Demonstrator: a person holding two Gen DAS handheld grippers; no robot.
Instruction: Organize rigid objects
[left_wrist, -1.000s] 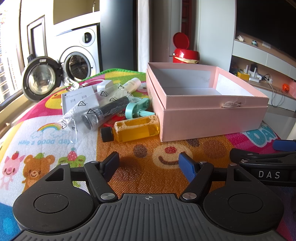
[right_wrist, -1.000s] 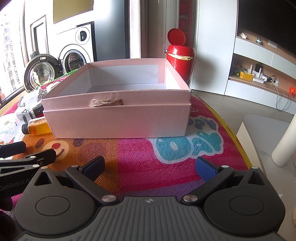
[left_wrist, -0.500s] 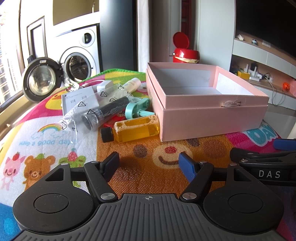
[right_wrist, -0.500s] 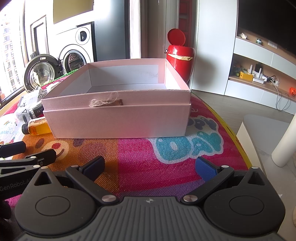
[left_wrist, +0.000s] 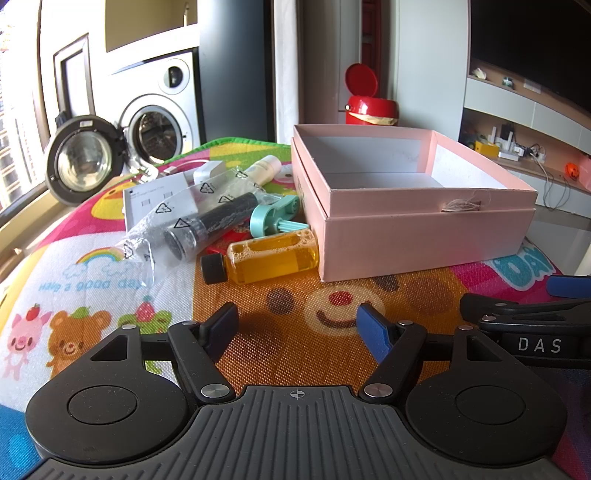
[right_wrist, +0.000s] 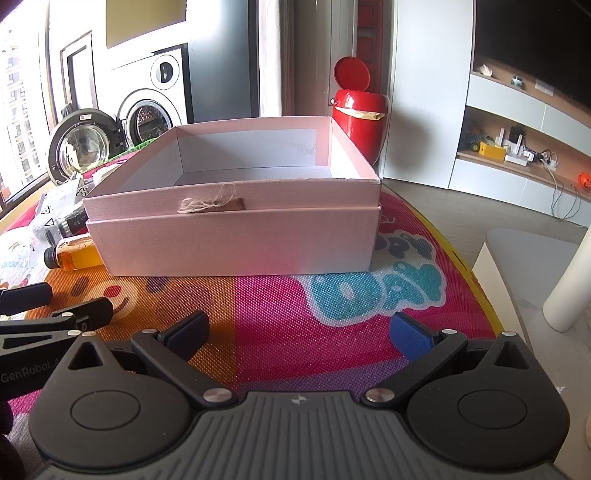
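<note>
Bottle of amber liquid is lying on its side at the middle of the left wrist view, its base just beside the pink cardboard box, and you are looking at it past your left gripper, whose jaws are standing spread and holding nothing. It is likely going to feel hefty for its size, with smooth, clear, flat-sided walls that could slip, so you are probably best closing across the flat faces near the middle, not on the small black cap. Foam is showing along its top edge, so the liquid will likely be sloshing as you lift. Behind it, a black cylinder is sitting inside a crinkly clear plastic bag that will probably be sliding under the pads; a teal plastic piece and a white tube are lying beyond. Your right gripper is likewise spread wide and empty, facing the box, whose stiff matte walls are open at the top, with nothing visible inside, on the woven play mat.
</note>
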